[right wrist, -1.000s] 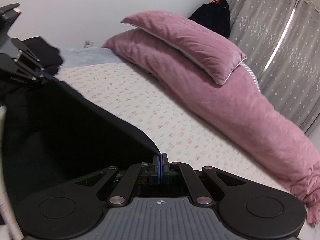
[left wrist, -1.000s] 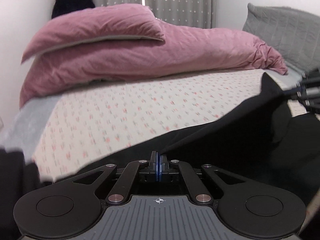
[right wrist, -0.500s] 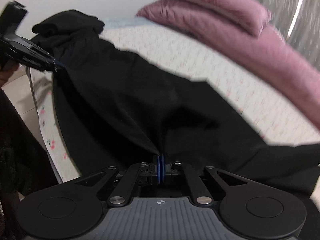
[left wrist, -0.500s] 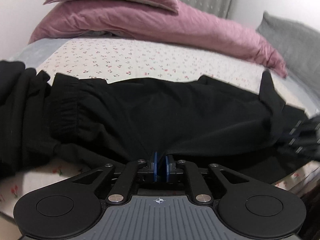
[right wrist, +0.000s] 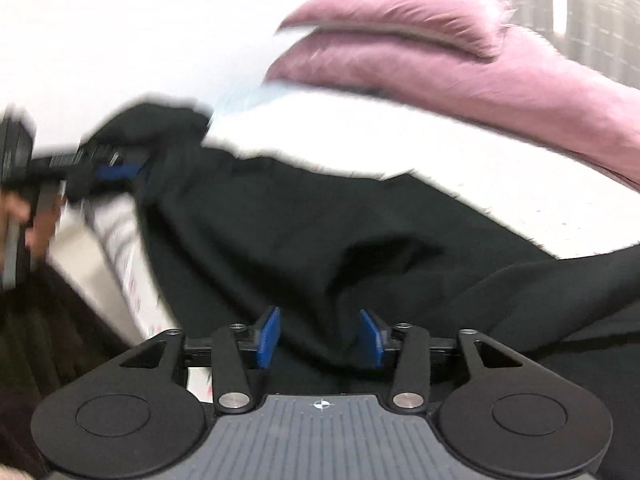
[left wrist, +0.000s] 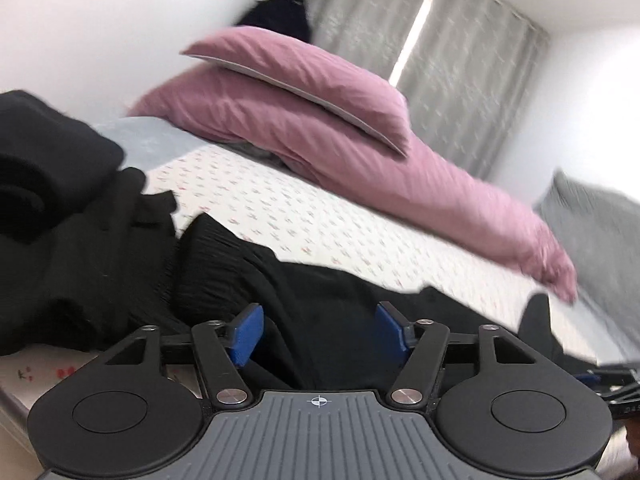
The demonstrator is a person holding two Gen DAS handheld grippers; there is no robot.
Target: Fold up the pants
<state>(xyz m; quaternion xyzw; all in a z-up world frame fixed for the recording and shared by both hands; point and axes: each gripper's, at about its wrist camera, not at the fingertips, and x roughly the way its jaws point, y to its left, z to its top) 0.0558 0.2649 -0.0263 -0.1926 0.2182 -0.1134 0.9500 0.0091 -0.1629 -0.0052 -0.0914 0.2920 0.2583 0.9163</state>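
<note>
The black pants (left wrist: 312, 300) lie spread along the near edge of the bed, its elastic waistband (left wrist: 212, 256) toward the left. My left gripper (left wrist: 318, 336) is open, its blue pads apart with pants cloth lying loose between them. In the right wrist view the pants (right wrist: 320, 232) cover the bed's near side. My right gripper (right wrist: 319, 338) is open over the cloth, holding nothing. The left gripper (right wrist: 116, 168) shows blurred at that view's left edge, by the far end of the pants.
A pile of other black clothes (left wrist: 48, 184) sits at the bed's left end. A pink pillow (left wrist: 304, 80) on a pink duvet (left wrist: 420, 188) runs along the far side. The floral sheet (left wrist: 320, 224) shows between them. A grey pillow (left wrist: 596, 216) lies at right.
Both grippers were shut on the pants held up, then lowered them onto the bed. Now both have opened and let go, and both views have tilted back up.
</note>
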